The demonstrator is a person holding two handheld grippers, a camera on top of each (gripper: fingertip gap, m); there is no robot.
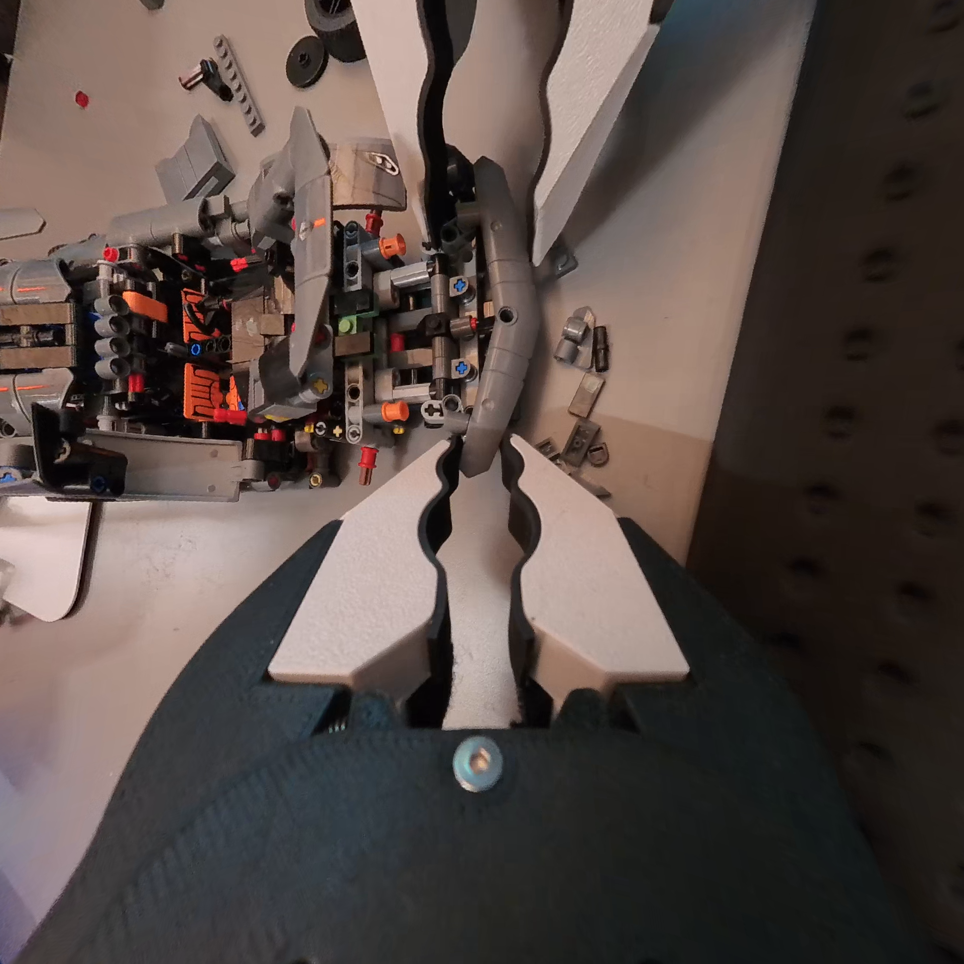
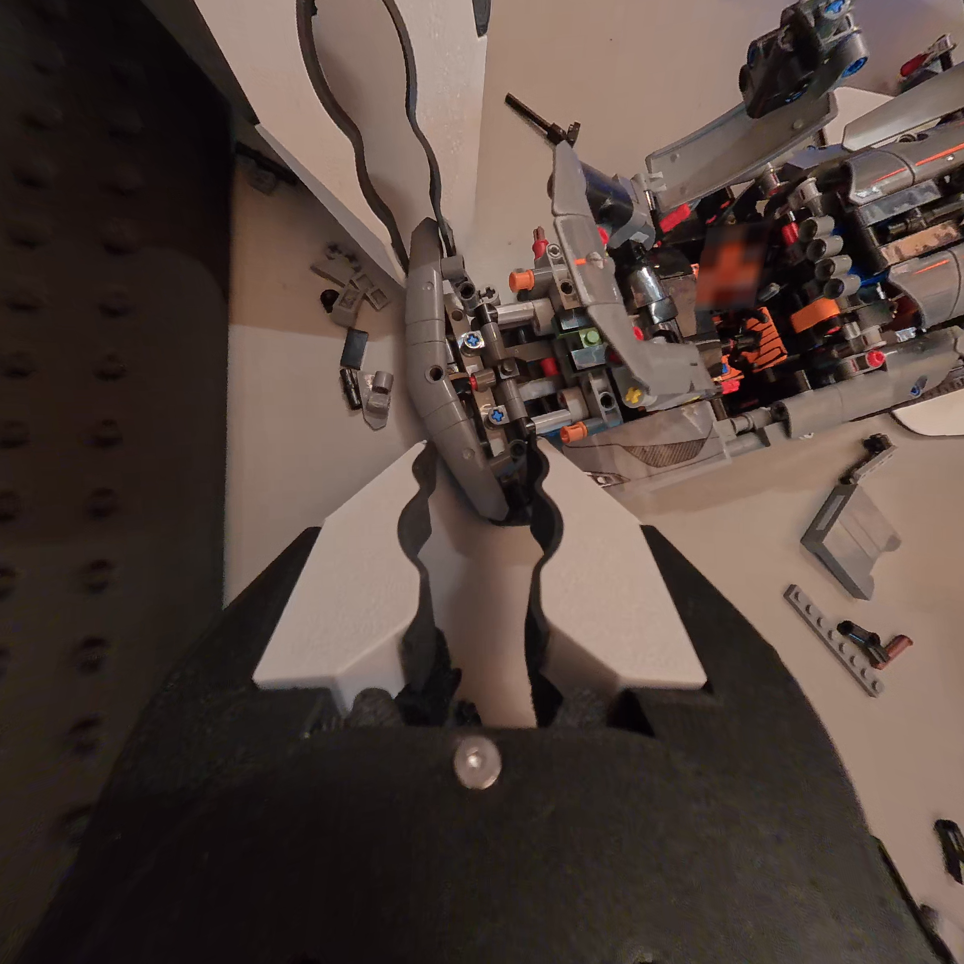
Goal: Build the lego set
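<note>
Half-built grey lego model (image 1: 292, 323) flat on white table, curved bumper (image 1: 503, 323) at its end

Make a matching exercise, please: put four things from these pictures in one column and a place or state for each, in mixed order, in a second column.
Things
1. curved grey bumper panel
2. long flat grey studded plate
3. two orange round pins
4. small pile of loose grey tiles

Places or states
A. lies apart on the table, a dark pin piece on it
B. held at both ends by the left gripper and the right gripper
C. stick out of the model's frame
D. between the bumper and the dark studded wall

Pairs: 1-B, 2-A, 3-C, 4-D
</note>
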